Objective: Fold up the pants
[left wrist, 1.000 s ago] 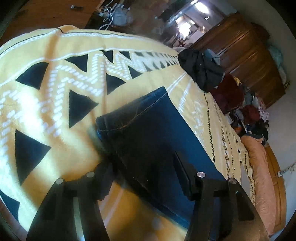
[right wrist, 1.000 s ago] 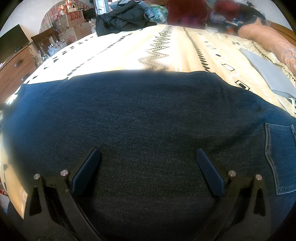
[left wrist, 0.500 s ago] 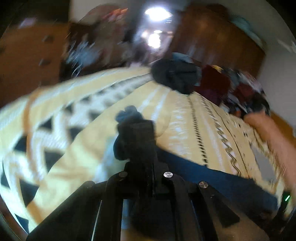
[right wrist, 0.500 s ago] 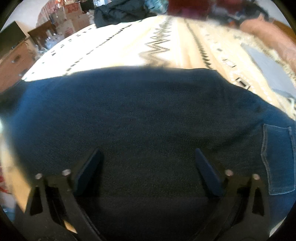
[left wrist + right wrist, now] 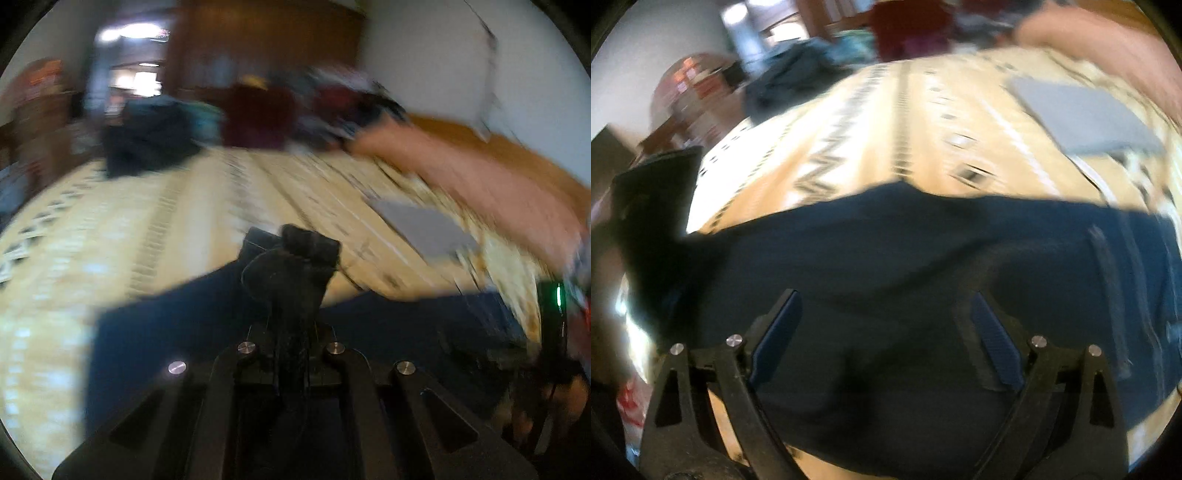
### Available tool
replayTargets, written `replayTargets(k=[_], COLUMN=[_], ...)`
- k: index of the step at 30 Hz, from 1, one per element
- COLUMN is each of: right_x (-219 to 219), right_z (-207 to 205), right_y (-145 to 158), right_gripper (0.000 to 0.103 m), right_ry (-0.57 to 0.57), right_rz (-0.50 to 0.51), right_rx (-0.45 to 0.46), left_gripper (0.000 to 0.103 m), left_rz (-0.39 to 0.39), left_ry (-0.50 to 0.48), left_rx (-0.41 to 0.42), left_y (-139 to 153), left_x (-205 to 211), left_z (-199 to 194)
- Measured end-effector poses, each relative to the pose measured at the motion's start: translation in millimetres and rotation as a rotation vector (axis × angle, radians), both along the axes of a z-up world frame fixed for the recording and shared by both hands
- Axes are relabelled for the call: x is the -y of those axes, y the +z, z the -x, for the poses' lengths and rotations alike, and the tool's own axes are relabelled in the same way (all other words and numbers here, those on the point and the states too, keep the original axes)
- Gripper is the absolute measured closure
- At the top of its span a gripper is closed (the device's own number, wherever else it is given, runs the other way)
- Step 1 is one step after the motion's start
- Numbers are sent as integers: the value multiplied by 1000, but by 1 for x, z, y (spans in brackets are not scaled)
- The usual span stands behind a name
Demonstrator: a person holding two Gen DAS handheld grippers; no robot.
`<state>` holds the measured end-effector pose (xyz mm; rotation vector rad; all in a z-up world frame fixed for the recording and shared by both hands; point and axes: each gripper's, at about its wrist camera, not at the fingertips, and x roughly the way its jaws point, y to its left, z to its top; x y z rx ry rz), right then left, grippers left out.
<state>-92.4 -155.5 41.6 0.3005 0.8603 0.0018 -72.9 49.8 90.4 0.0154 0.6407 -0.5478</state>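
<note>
Left gripper (image 5: 291,295): its jaws are clamping a bunched end of the pants (image 5: 886,280), with dark denim sticking up past the tips; it is sitting off the left end of the garment
Pants: dark blue, lying across the bed (image 5: 871,122), long axis running left to right in both views; from the clamped end the cloth is trailing down and away to the right
Right gripper (image 5: 886,332): its jaws are standing wide with nothing pinched, both pads (image 5: 775,336) hanging just over the middle of the pants, pointing down at the cloth
Key relation: I judge the left hand is the nearer one to the leg end, so the fold is probably going to travel rightward along the long axis, toward the pocket end
Far edge: the pants' upper edge is lying straight against the patterned cover, with bare bedspread beyond it
Grey cloth (image 5: 1082,110): lying flat to the right and farther back, well apart from the pants
Room to move: the bed is looking open ahead; a clothes pile (image 5: 155,140) is sitting at its far side; motion blur is hiding finer detail
</note>
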Motion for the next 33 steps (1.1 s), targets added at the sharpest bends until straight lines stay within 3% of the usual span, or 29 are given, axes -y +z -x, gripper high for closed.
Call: replayTargets(k=[3, 5, 6, 8, 11, 14, 16, 18, 21, 23, 26, 28, 31, 33], right_x=[22, 30, 32, 33, 36, 39, 41, 44, 48, 43, 17, -11, -49, -60], right_z=[11, 18, 20, 21, 21, 23, 26, 27, 24, 14, -23, -47, -64, -55], right_y=[-13, -16, -16, -14, -13, -15, -16, -12, 2, 11, 20, 16, -6, -25], right_gripper=[10, 10, 10, 10, 10, 10, 10, 10, 10, 11, 34, 59, 76, 78], right_ry=[-33, -31, -19, 0, 15, 18, 21, 22, 36, 76, 209, 318, 453, 509], right_rz=[-13, -28, -32, -36, -65, -84, -88, -100, -119, -142, -212, -238, -152, -70], right_rx=[-37, -41, -40, -33, -20, -9, -8, -3, 39, 63, 68, 43, -48, -122], left_gripper=[97, 97, 97, 97, 97, 97, 91, 88, 69, 65, 65, 65, 65, 65], left_rz=[-141, -267, -274, -214, -197, -196, -318, -344, -289, -236, -199, -175, -140, -94], left_ry=[-191, -203, -195, -170, -145, -209, -286, -285, -285, -317, -377, -361, -237, -121], left_rx=[-137, -86, -67, -89, -16, -27, -132, -39, -55, -63, -119, -137, -146, -165], left_y=[-59, -76, -73, -62, -41, -44, -80, -77, -58, -47, -38, -27, -13, -3], left_x=[72, 99, 102, 101, 101, 114, 128, 128, 122, 115, 103, 85, 42, -2], left_z=[13, 30, 31, 24, 27, 39, 36, 52, 63, 75, 93, 95, 85, 74])
